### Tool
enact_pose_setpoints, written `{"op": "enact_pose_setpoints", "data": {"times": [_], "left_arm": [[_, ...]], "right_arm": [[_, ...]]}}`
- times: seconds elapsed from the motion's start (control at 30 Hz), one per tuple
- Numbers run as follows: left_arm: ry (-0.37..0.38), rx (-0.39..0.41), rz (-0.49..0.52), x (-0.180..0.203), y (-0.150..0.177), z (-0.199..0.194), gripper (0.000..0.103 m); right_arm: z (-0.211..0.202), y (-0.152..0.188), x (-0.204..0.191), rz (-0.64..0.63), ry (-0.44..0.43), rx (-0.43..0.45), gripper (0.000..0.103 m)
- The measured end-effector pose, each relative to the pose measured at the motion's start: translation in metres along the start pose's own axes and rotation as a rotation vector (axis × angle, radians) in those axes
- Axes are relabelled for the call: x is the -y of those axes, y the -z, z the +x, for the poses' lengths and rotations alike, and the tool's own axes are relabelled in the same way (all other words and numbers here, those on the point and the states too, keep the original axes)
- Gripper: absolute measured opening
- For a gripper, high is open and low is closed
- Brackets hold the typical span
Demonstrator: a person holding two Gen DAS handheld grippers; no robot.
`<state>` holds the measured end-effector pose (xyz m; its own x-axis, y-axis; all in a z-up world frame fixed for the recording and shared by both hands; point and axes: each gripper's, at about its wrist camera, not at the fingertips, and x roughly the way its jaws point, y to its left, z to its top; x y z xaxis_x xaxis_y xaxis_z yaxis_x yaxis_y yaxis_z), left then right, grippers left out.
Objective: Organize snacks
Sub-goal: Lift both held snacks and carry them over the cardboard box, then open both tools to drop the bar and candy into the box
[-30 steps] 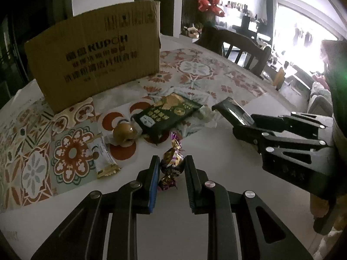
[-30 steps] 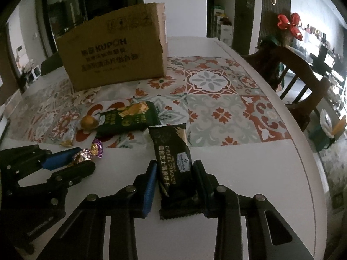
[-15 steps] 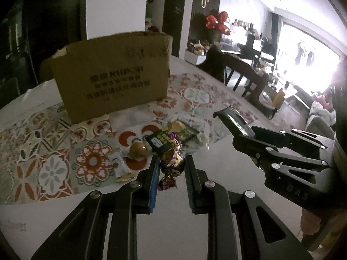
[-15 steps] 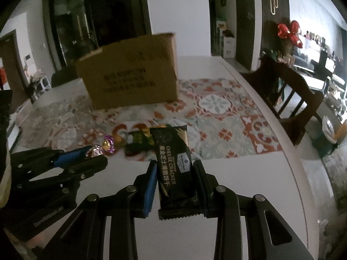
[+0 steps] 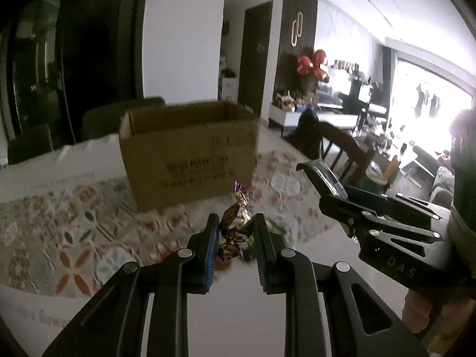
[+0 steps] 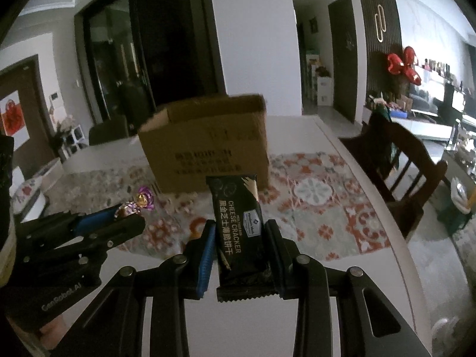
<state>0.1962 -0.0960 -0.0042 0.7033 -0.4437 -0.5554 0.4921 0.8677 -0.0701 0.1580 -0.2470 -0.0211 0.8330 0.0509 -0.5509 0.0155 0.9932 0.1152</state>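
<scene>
Left tool (image 5: 235, 232) grips candy (image 5: 235, 223); right tool (image 6: 239, 238) grips cracker pack (image 6: 238, 226), both angled downward.

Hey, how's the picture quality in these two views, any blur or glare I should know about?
Left wrist view: the window is blown out white, the box lettering and the mat are smeared, and the candy in the left tool stays fairly sharp. Right wrist view: dim, box print blurred, cracker pack text readable, edges curved.

a foil-wrapped candy (image 5: 233, 226), gold and purple with twisted ends, stands upright, clamped off the table. to its right a black cheese cracker packet (image 6: 238, 229) is likewise pinched, tilted upward. farther off, an open brown cardboard box (image 5: 190, 154) sits on the patterned mat.
</scene>
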Motion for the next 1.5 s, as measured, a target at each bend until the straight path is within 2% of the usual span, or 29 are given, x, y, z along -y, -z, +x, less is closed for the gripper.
{"op": "enact_pose_setpoints", "data": {"times": [0.23,0.47,0.5,0.53,0.6,0.77,1.0,1.27,1.3,1.37,1.4,1.5], "left_arm": [[-0.043,0.095,0.019,-0.012,-0.036,-0.014,0.023],[-0.037,0.079,-0.025,-0.037,-0.067,0.002,0.023],[-0.039,0.076,-0.023,-0.038,-0.069,0.004,0.023],[-0.046,0.075,-0.014,-0.040,-0.072,0.007,0.023],[-0.066,0.076,-0.009,-0.042,-0.078,0.012,0.023],[-0.053,0.053,-0.023,-0.053,-0.104,0.031,0.023],[-0.035,-0.024,-0.063,-0.071,-0.138,0.073,0.023],[-0.080,-0.105,-0.085,-0.083,-0.156,0.122,0.024],[-0.088,-0.110,-0.090,-0.086,-0.158,0.126,0.025],[-0.094,-0.118,-0.090,-0.087,-0.159,0.131,0.047],[-0.103,-0.118,-0.089,-0.088,-0.159,0.132,0.063],[-0.138,-0.095,-0.082,-0.086,-0.156,0.125,0.065]], "right_arm": [[-0.005,-0.034,-0.008,0.001,-0.015,0.076,0.034],[0.004,-0.075,-0.016,-0.013,-0.025,0.147,0.033],[0.007,-0.079,-0.017,-0.023,-0.021,0.142,0.024],[0.011,-0.083,-0.018,-0.026,-0.020,0.138,0.023],[0.016,-0.088,-0.019,-0.034,-0.023,0.133,0.023],[0.039,-0.112,-0.018,-0.027,-0.043,0.094,0.023],[0.073,-0.146,-0.013,0.003,-0.039,0.062,0.023],[0.113,-0.172,-0.003,0.014,-0.026,0.009,0.023],[0.115,-0.173,-0.003,0.017,-0.023,0.002,0.023],[0.122,-0.174,0.001,0.027,-0.009,-0.007,0.023],[0.124,-0.174,0.002,0.030,-0.004,-0.010,0.023],[0.129,-0.172,0.006,0.050,-0.003,-0.026,0.024]]}}
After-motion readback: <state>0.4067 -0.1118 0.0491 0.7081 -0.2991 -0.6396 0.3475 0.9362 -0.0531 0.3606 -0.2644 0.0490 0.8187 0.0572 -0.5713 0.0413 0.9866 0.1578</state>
